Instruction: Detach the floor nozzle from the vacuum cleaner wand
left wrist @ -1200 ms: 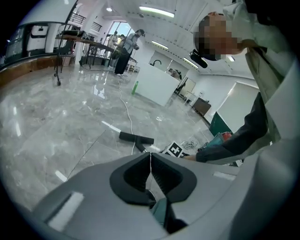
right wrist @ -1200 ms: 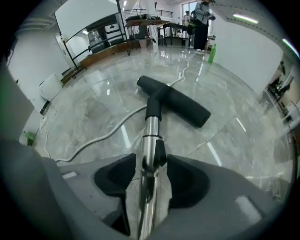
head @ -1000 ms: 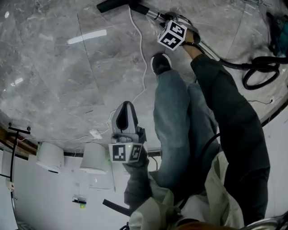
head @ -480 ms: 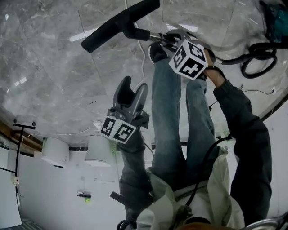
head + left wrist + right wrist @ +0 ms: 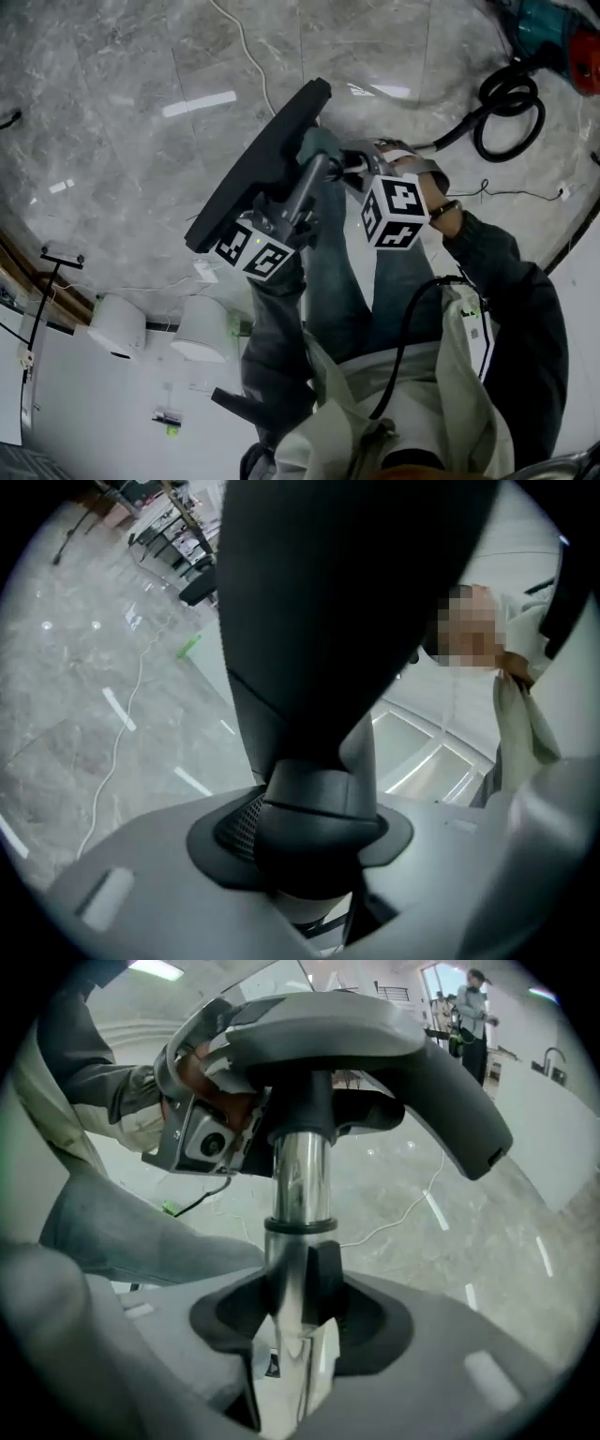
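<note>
The dark floor nozzle [image 5: 258, 164] is lifted off the marble floor, still joined to the chrome wand [image 5: 300, 1185]. My left gripper [image 5: 302, 183] reaches up to the nozzle's neck. In the left gripper view that dark neck [image 5: 319, 789] fills the gap between the jaws, which have just been closing on it. My right gripper [image 5: 354, 167] has the wand just behind the nozzle; its jaws have closed a little and the tube sits gripped between them [image 5: 298, 1307]. The nozzle [image 5: 375, 1044] looms above the tube there.
A black hose coil [image 5: 502, 108] and the teal-and-red vacuum body [image 5: 553, 28] lie at top right. A white cable [image 5: 246, 47] runs across the floor. The person's jeans [image 5: 356, 281] are below the grippers. Two white round objects [image 5: 117, 326] sit at lower left.
Both grippers rose and the nozzle came up off the floor, swinging closer. The left gripper, shut and empty before, opened and came round the nozzle's neck.
</note>
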Tool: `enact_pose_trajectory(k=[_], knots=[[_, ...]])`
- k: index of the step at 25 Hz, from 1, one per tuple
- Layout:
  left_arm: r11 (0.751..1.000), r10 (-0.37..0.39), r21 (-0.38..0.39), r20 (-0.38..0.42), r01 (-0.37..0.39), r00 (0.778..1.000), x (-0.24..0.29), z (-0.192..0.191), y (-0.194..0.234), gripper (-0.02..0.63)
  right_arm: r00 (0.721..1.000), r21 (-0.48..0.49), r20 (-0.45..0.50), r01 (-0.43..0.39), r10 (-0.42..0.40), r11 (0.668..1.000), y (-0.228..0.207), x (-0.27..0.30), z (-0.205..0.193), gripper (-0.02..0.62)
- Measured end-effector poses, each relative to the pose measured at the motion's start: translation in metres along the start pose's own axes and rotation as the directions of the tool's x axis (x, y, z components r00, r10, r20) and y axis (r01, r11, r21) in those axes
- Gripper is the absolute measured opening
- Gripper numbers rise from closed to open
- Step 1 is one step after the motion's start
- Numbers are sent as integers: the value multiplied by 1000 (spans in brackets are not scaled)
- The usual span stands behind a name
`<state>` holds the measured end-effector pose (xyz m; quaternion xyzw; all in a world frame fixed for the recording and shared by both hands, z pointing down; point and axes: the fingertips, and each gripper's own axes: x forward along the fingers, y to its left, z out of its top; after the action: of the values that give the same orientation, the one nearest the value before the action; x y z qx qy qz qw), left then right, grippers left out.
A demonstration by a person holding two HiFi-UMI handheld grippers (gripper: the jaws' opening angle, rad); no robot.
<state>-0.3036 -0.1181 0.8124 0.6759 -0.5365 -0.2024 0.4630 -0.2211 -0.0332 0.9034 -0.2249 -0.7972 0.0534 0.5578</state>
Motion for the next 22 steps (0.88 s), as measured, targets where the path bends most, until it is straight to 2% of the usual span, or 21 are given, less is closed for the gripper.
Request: enact_pose_trajectory(k=[4, 8, 10, 11, 12, 14, 15, 16, 17, 18, 19, 20, 22], knots=[[994, -67, 86, 49, 62, 997, 4, -3, -78, 229, 999, -25, 36, -30, 31, 999, 30, -57, -12, 193], [949, -152, 293, 98, 117, 984, 6, -3, -175, 281, 998, -7, 49, -46, 46, 999, 66, -131, -19, 193], [923, -192, 356, 92, 148, 977, 6, 5, -233, 258, 999, -12, 53, -6, 7, 1000, 81, -173, -17, 193], [905, -206, 393, 75, 161, 976, 5, 8, -265, 217, 998, -26, 60, 16, -15, 1000, 90, -196, -15, 193], [884, -209, 438, 61, 162, 976, 2, 12, -296, 149, 996, -48, 77, 36, -33, 998, 99, -218, -12, 193], [852, -184, 509, 73, 122, 980, -10, 25, -348, 137, 979, -88, 195, 75, -57, 993, 117, -263, 1, 194], [844, -169, 528, 102, 90, 980, -18, 37, -369, 138, 948, -85, 311, 102, -71, 991, 124, -286, 12, 195], [840, -158, 540, 133, 62, 978, -28, 49, -390, 140, 890, -67, 446, 139, -95, 988, 130, -310, 23, 198], [834, -156, 551, 158, 44, 975, -38, 61, -411, 140, 814, -38, 565, 189, -135, 981, 138, -332, 34, 199], [824, -163, 566, 169, 40, 972, -48, 72, -434, 143, 741, -4, 643, 255, -193, 967, 145, -350, 42, 207], [809, -177, 585, 168, 46, 970, -56, 81, -457, 144, 687, 24, 676, 341, -266, 940, 152, -363, 47, 207], [793, -192, 606, 160, 57, 968, -63, 90, -478, 144, 642, 41, 682, 444, -350, 895, 157, -373, 53, 208], [764, -211, 641, 139, 75, 967, -73, 101, -510, 149, 527, 64, 681, 649, -508, 758, 161, -391, 71, 233]])
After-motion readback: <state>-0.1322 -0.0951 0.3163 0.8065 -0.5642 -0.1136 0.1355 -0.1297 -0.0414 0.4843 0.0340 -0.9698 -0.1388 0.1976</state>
